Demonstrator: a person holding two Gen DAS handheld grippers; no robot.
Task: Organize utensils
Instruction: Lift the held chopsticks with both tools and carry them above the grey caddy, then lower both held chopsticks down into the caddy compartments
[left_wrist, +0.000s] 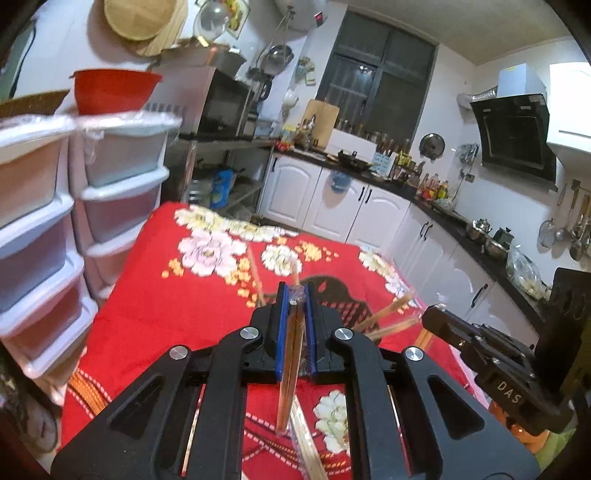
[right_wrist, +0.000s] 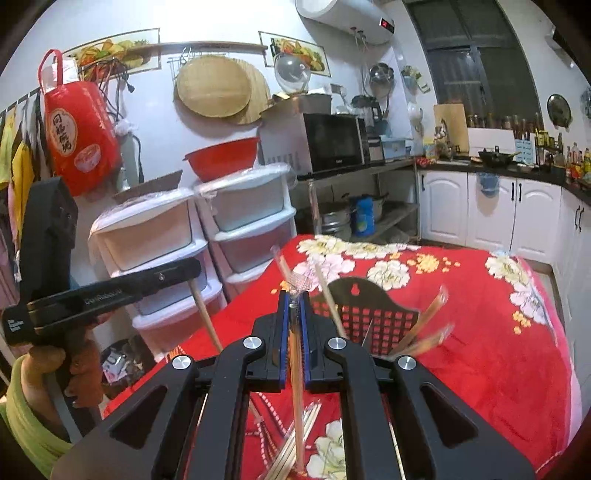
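In the left wrist view my left gripper (left_wrist: 295, 291) is shut on a plastic-wrapped pair of chopsticks (left_wrist: 290, 369), which hangs down above the red flowered cloth (left_wrist: 166, 314). My right gripper (right_wrist: 294, 295) is shut on another wrapped pair (right_wrist: 295, 387). A dark brown perforated utensil holder (right_wrist: 373, 314) lies on the cloth just beyond both grippers, with several wrapped chopsticks (right_wrist: 424, 325) sticking out of it. More wrapped chopsticks (right_wrist: 291, 450) lie on the cloth below. A hand (right_wrist: 55, 369) holds the left gripper (right_wrist: 194, 267) at the left of the right wrist view.
White plastic drawer towers (left_wrist: 110, 177) stand against the table's left side, with a red bowl (left_wrist: 110, 90) on top. White cabinets (left_wrist: 351, 199) and a crowded counter (left_wrist: 436, 199) run behind and to the right. A microwave (right_wrist: 328, 144) sits on a shelf.
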